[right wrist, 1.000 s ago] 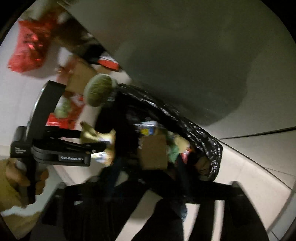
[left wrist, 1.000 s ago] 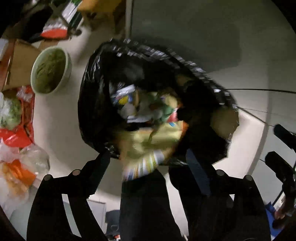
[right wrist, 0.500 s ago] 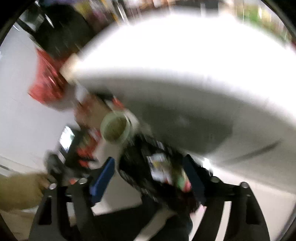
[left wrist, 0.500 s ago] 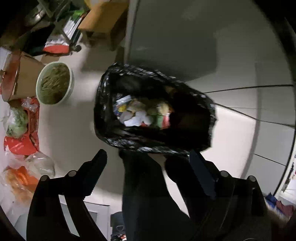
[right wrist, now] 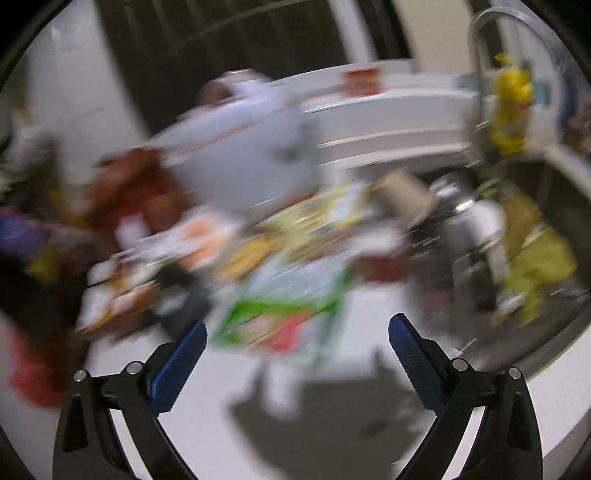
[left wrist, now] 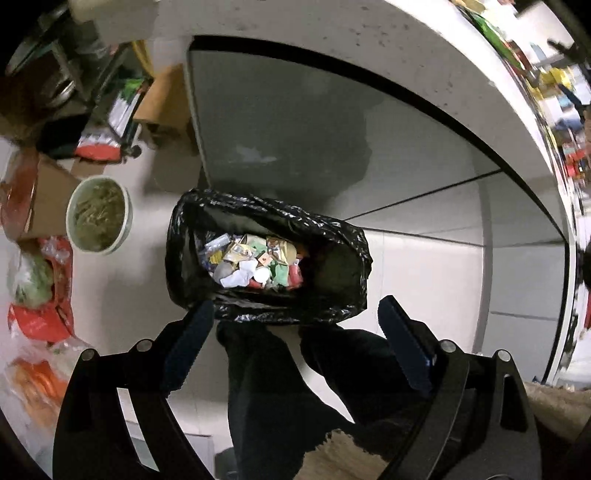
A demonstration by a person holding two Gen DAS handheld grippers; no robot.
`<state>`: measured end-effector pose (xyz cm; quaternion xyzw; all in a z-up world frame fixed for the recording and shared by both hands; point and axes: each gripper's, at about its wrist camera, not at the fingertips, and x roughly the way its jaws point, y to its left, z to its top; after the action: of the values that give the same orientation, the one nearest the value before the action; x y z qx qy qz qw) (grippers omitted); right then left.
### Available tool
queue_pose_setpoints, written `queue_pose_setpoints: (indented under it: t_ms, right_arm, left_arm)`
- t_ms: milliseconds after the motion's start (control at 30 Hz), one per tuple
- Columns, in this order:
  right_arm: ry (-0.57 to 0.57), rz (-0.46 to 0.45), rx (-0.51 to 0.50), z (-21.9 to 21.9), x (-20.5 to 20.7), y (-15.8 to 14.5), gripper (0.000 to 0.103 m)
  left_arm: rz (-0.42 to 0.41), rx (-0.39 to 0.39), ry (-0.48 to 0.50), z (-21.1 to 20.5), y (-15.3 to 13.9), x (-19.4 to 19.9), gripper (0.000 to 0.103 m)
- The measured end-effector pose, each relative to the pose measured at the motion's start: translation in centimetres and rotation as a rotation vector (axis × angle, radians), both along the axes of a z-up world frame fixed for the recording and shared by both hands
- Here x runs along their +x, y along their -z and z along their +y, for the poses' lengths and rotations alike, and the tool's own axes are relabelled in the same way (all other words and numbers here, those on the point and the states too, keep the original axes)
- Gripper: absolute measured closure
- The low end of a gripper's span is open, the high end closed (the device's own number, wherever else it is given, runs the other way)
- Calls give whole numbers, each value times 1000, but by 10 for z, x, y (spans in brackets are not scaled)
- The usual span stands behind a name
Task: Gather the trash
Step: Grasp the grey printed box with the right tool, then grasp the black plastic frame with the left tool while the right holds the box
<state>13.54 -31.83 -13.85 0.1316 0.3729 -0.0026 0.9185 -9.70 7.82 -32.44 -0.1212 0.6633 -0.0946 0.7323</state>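
In the left wrist view a bin lined with a black bag (left wrist: 258, 306) stands on the floor below, holding wrappers and crumpled paper (left wrist: 255, 264). My left gripper (left wrist: 295, 328) hangs above its near rim, open and empty. In the blurred right wrist view my right gripper (right wrist: 297, 343) is open and empty above a white countertop (right wrist: 332, 424). A green, white and red wrapper (right wrist: 284, 306) lies just ahead of it among several other packets and wrappers (right wrist: 258, 236).
On the floor left of the bin stand a white bucket of greenish scraps (left wrist: 99, 214), a cardboard box (left wrist: 44, 195) and red bags (left wrist: 37, 317). A grey cabinet front (left wrist: 295, 129) rises behind. On the counter are a large pale pot (right wrist: 240, 147), a sink (right wrist: 554, 240) and a tap (right wrist: 491, 22).
The yellow wrapper left my left gripper and fell into the bin; that gripper then rose away from it. My right gripper swung up from the bin to the cluttered countertop.
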Motion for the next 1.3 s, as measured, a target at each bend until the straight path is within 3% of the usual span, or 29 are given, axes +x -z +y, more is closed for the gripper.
queue_pose_setpoints:
  t_ms: [133, 233, 300, 367, 400, 633, 833, 900, 1000, 1133, 1300]
  right_arm:
    - [59, 37, -133, -23, 46, 11, 7]
    - [46, 116, -193, -28, 78, 28, 19]
    - [42, 184, -182, -33, 92, 43, 40]
    - [41, 209, -177, -33, 96, 51, 40]
    - [32, 204, -171, -33, 98, 52, 46]
    - [-51, 113, -133, -20, 67, 22, 51]
    - [-98, 20, -19, -33, 1, -17, 51]
    - [-106, 11, 24, -37, -15, -22, 51]
    - [-110, -6, 86, -41, -37, -26, 51]
    - [-105, -18, 127, -41, -60, -23, 50]
    - [-89, 1, 166, -48, -81, -15, 50]
  left_arm:
    - [39, -3, -62, 5, 6, -6, 15]
    - [40, 4, -88, 4, 3, -8, 15]
    - [35, 7, -98, 4, -2, -7, 15]
    - [26, 7, -103, 2, -8, -6, 15]
    - [16, 7, -102, 0, -12, -5, 15]
    - [-139, -37, -31, -22, -75, 21, 15]
    - [-364, -141, 43, -58, -154, 98, 15]
    - [-413, -117, 79, -79, -170, 128, 15]
    - [-485, 29, 171, -129, -184, 190, 15]
    - [-455, 192, 291, -182, -167, 260, 15]
    - [-355, 272, 306, -197, -136, 313, 15]
